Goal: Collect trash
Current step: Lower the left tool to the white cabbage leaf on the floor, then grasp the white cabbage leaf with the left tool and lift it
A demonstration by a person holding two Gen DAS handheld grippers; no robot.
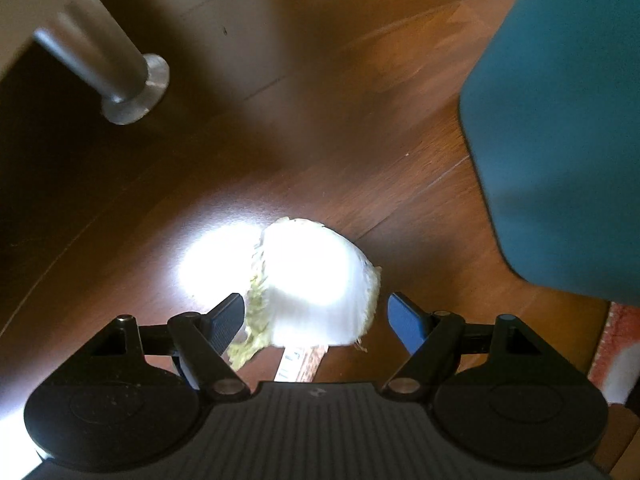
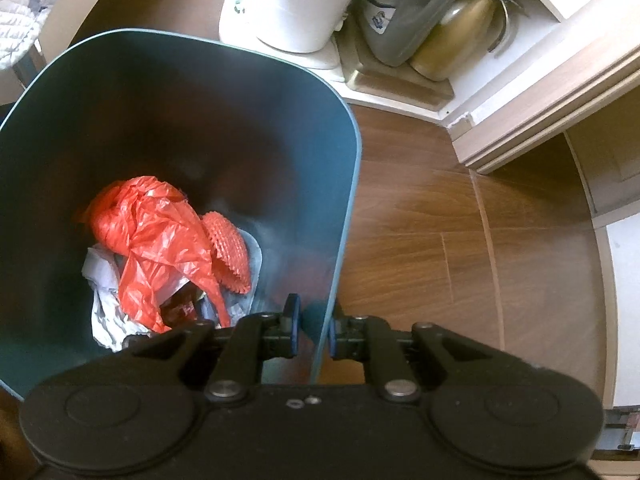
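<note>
In the left wrist view a pale cabbage piece [image 1: 316,280] with a yellow-green frilly edge lies on the wooden floor in a bright patch of light. My left gripper [image 1: 318,322] is open, its fingers on either side of the cabbage. A small printed wrapper [image 1: 300,364] lies under it. The teal trash bin [image 1: 560,120] stands to the right. In the right wrist view my right gripper [image 2: 314,324] is shut on the bin's near wall [image 2: 324,320]. Inside the bin lie a red plastic bag [image 2: 156,236], a red foam net [image 2: 230,252] and white paper [image 2: 104,304].
A metal furniture leg [image 1: 116,68] stands on the floor at the far left. A white appliance [image 2: 296,0], a grey jug [image 2: 408,16] and a brass kettle [image 2: 456,36] sit beyond the bin by a white shelf unit [image 2: 540,92].
</note>
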